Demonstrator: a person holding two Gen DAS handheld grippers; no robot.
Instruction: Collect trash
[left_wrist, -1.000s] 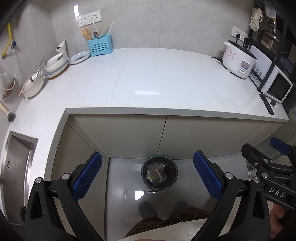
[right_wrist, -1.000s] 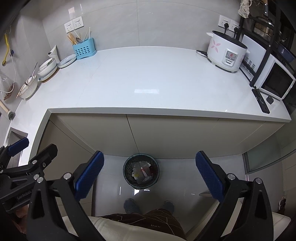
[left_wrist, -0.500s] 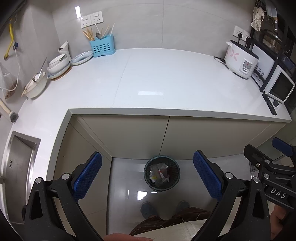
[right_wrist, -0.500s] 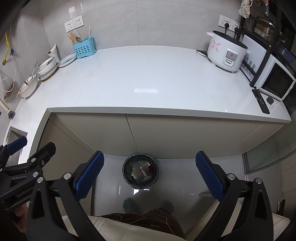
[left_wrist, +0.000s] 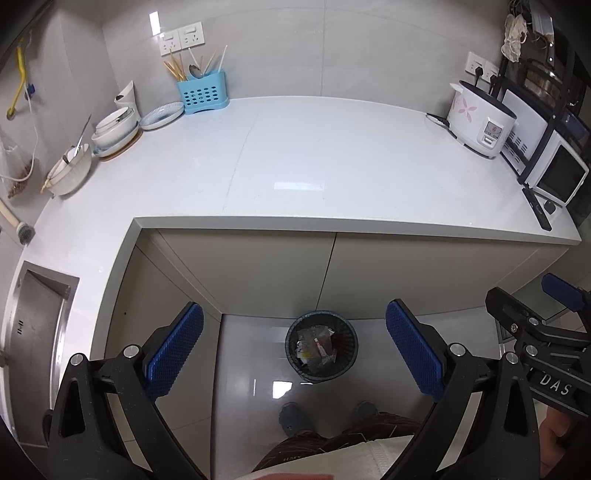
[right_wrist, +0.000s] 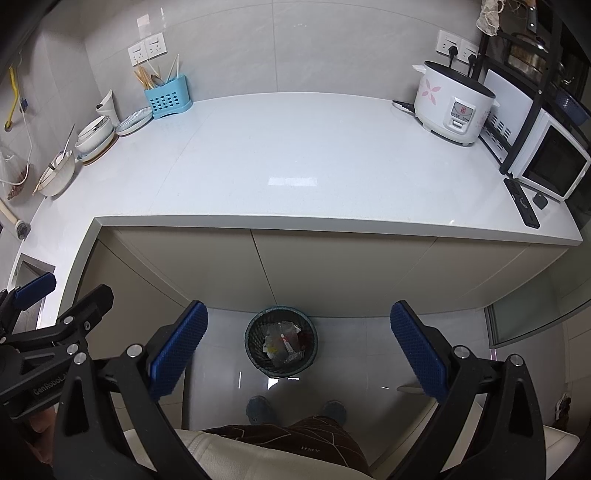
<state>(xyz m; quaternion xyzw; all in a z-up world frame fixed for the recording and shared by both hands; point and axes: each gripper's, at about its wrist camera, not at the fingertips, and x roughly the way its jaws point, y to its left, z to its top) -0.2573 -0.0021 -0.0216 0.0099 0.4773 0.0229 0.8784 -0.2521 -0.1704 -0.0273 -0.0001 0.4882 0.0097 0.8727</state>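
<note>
Looking down from above the counter, both grippers hang with their fingers spread wide and nothing between them: the left gripper (left_wrist: 294, 352) and the right gripper (right_wrist: 299, 352) each frame the waste basket (left_wrist: 322, 345) on the floor below. The trash (right_wrist: 283, 341), crumpled clear wrappers and a small tube, already lies inside this basket, which stands just in front of the cabinet doors (right_wrist: 332, 273), near the person's shoes (right_wrist: 260, 408).

I judge that the main risk is to bump or tip the basket if a gripper goes down to it too fast, because it looks light and its wall is an open dark mesh; the thin wrappers could then slide out on the glossy floor tiles (left_wrist: 255, 373). The counter edge (left_wrist: 332, 227) also stands out above the basket, so a gripper could knock against it on the way down.

The countertop (right_wrist: 295, 155) is white, smooth and shiny, with no trash that I can see on it. The finger pads (right_wrist: 177, 345) are blue with a fine grid texture, mounted on black rigid arms. The basket is round and slightly tapered
</note>
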